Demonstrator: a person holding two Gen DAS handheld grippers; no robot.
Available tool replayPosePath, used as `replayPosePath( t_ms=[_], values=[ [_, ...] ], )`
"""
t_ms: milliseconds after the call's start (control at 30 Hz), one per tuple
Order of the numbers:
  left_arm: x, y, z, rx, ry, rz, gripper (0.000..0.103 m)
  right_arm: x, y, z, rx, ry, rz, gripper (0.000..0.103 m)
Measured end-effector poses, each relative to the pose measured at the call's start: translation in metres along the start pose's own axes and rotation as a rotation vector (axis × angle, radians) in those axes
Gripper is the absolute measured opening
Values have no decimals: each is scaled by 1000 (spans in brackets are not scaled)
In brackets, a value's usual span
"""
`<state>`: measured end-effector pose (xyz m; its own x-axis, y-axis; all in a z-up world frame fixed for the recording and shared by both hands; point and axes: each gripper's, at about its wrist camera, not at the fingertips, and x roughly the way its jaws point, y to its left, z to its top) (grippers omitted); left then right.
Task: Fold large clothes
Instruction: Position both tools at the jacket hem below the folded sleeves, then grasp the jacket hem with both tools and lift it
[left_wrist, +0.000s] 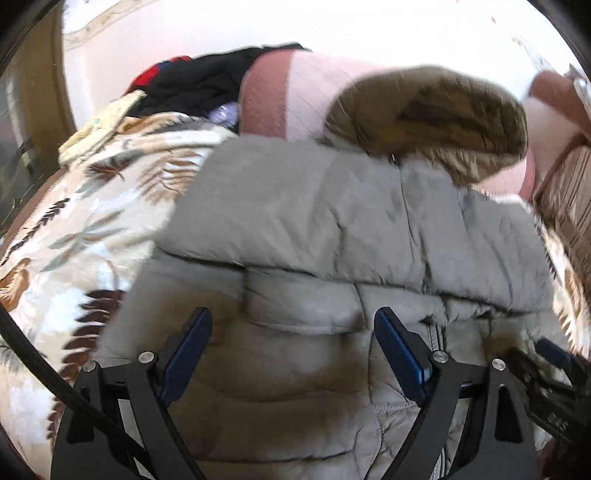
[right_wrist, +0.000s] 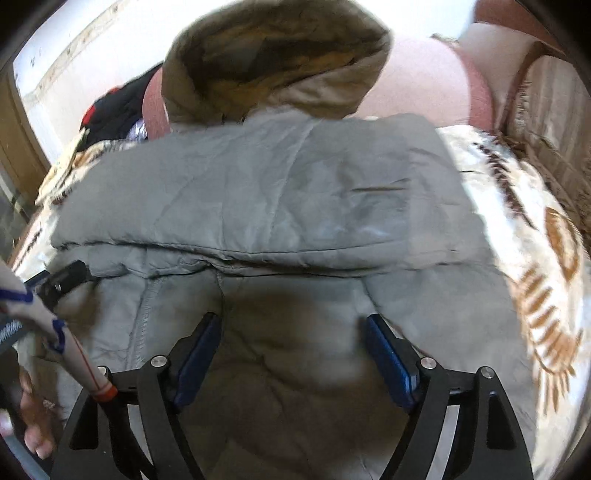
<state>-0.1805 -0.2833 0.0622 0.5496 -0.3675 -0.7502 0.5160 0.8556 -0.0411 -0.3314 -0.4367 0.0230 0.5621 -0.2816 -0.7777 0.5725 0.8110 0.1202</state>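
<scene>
A: Where is the grey padded jacket (left_wrist: 332, 221)?

B: Spread on the leaf-print blanket (left_wrist: 85, 221), folded across, its fur-trimmed hood (left_wrist: 436, 122) toward 12 o'clock.

A: And the 2 tools?

B: The left gripper (left_wrist: 293, 325) is spread wide above the jacket, pinching nothing. The right gripper (right_wrist: 291, 332) is likewise spread, with only loose fabric between its pads.

one grey padded coat (left_wrist: 332, 206), one leaf-print blanket (left_wrist: 96, 221), perhaps two pillows (left_wrist: 295, 96), one dark garment pile (left_wrist: 195, 81).
</scene>
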Motion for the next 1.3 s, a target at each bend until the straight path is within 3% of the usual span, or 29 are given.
replayPosePath(
  t_ms=[167, 333, 467, 600, 667, 800, 900, 1067, 1200, 1267, 1300],
  values=[
    [-43, 12, 2, 17, -62, -4, 88, -60, 0, -26, 69, -69, -14, 85],
    [-94, 23, -3, 5, -149, -8, 88, -99, -5, -40, 128, -49, -10, 85],
    [-121, 40, -11, -107, -209, -50, 90, -134, 0, -8, 163, -79, 2, 85],
    [-101, 40, -3, -62, -166, -68, 90, -160, 9, 51, 221, -106, 86, 85],
    [-95, 45, 3, -57, -200, -52, 90, -166, 11, 85, 245, -125, 106, 85],
    [-78, 54, 13, -54, -188, -73, 90, -147, 6, 149, 334, -144, 184, 85],
    [-66, 62, 21, -81, -180, -103, 90, -106, -6, 188, 468, -144, 253, 85],
    [-47, 59, 32, -63, -149, -117, 90, -37, -18, 233, 565, -132, 196, 85],
    [-34, 51, 35, -55, -116, -152, 90, 6, -32, 252, 631, -136, 201, 84],
    [-31, 46, 35, -42, -116, -150, 90, 16, -35, 259, 608, -148, 207, 52],
    [-30, 44, 35, -38, -118, -148, 90, 20, -33, 262, 574, -136, 187, 26]
  ],
)
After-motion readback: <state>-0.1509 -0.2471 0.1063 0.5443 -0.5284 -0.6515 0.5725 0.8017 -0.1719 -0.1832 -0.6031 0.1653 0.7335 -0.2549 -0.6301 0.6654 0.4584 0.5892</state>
